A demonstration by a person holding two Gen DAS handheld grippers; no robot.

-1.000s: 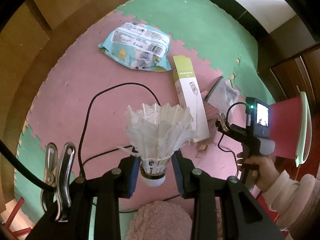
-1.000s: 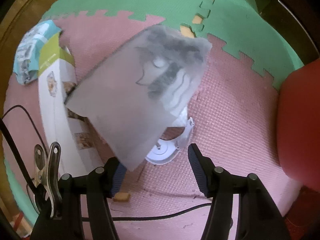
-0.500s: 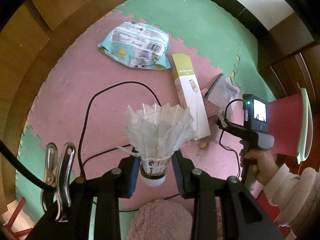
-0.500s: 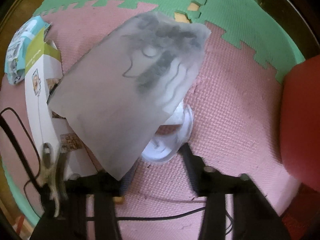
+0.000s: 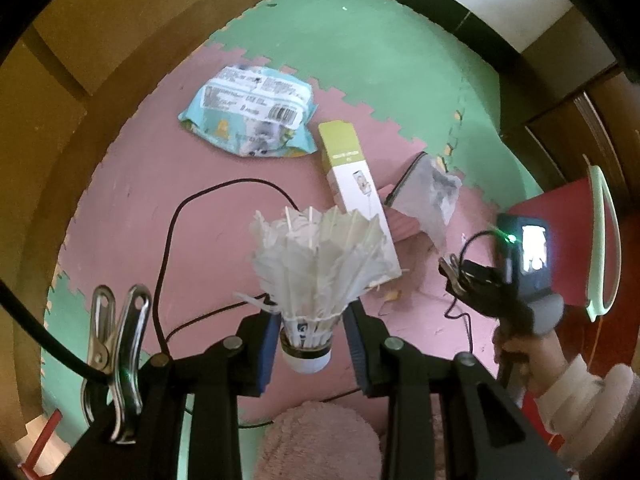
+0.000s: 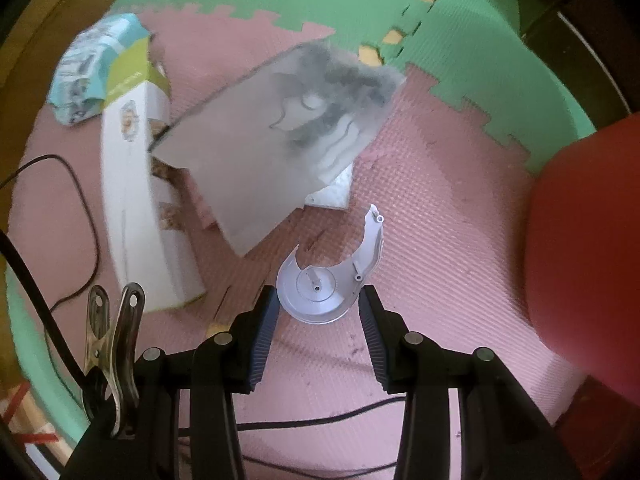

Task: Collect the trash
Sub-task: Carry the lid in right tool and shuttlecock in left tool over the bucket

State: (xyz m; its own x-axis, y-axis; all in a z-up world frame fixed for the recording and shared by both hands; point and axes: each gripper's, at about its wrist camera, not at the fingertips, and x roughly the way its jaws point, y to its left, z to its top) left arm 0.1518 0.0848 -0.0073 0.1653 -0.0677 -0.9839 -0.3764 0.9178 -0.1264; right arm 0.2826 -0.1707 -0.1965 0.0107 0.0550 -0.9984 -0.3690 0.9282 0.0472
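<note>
The right gripper [image 6: 316, 312] has just narrowed onto the plastic piece [image 6: 320, 284], lifting it, while the left gripper [image 5: 308, 340] still clamps the shuttlecock [image 5: 312, 268].

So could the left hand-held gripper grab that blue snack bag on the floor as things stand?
Probably not yet. The left hand-held gripper is already shut on a shuttlecock, so its jaws are taken. The blue snack bag itself lies uncovered on the pink mat, with nothing on top of it.

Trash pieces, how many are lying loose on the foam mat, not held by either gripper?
3: the blue snack bag farthest away, the long white box beside it, and the grey plastic bag leaning over that box. More may be hidden underneath.
</note>
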